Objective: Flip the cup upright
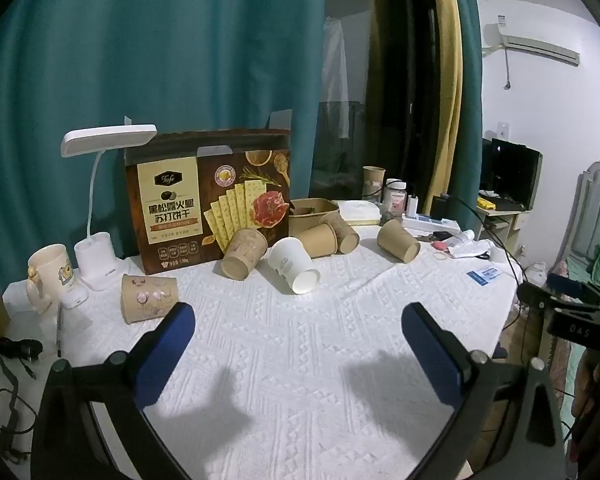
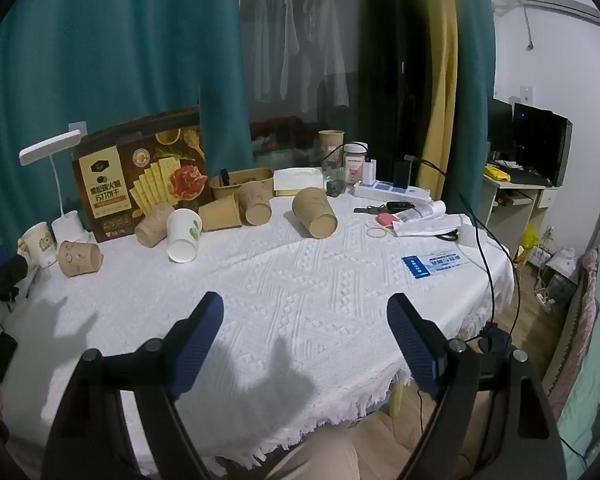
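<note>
Several paper cups lie on their sides on the white tablecloth (image 1: 300, 340). A white cup (image 1: 293, 265) lies near the middle, also in the right wrist view (image 2: 183, 235). Brown cups lie around it: one at the left (image 1: 149, 298) (image 2: 79, 258), one by the box (image 1: 244, 254) (image 2: 154, 225), two behind (image 1: 320, 240) (image 2: 220, 213), one at the right (image 1: 398, 241) (image 2: 315, 212). My left gripper (image 1: 298, 312) is open and empty, short of the cups. My right gripper (image 2: 306, 302) is open and empty, well short of them.
A cracker box (image 1: 210, 200) stands behind the cups, with a white desk lamp (image 1: 100, 140) and a mug (image 1: 50, 274) at the left. A brown tray (image 1: 314, 212), jar (image 1: 394, 198), power strip (image 2: 392, 192), cables and papers (image 2: 436, 266) sit at the back and right. The table edge is near in the right wrist view (image 2: 340, 412).
</note>
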### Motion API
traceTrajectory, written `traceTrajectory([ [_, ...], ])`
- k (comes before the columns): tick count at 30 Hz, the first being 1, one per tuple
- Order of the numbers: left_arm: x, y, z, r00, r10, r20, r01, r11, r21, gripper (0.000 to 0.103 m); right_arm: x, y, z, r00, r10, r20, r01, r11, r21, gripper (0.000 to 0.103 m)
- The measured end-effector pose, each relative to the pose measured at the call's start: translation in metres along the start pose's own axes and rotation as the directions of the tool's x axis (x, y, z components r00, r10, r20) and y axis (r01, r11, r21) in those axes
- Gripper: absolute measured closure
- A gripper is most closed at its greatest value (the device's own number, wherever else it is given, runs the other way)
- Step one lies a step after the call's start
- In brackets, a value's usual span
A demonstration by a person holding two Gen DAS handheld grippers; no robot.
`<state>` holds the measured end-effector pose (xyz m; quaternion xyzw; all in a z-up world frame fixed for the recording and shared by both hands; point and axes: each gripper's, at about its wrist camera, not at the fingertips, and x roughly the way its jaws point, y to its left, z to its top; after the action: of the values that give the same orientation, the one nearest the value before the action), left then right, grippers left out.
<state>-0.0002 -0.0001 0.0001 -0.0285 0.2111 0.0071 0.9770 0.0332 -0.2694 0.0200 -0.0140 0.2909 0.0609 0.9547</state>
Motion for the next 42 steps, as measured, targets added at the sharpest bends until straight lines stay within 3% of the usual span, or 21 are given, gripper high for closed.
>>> traceTrajectory([
  [30, 0.0, 0.0, 0.0, 1.0, 0.001, 0.007, -0.001, 1.0, 0.004, 0.0, -0.005, 0.001, -0.001, 1.0, 0.002, 0.0, -0.002, 1.0, -0.006, 0.021],
  [42, -0.005, -0.013, 0.013, 1.0, -0.003, 0.009, 0.003, 1.0, 0.002, 0.0, -0.01, 0.007, 0.002, 1.0, -0.002, 0.0, 0.002, 1.0, -0.006, 0.021],
])
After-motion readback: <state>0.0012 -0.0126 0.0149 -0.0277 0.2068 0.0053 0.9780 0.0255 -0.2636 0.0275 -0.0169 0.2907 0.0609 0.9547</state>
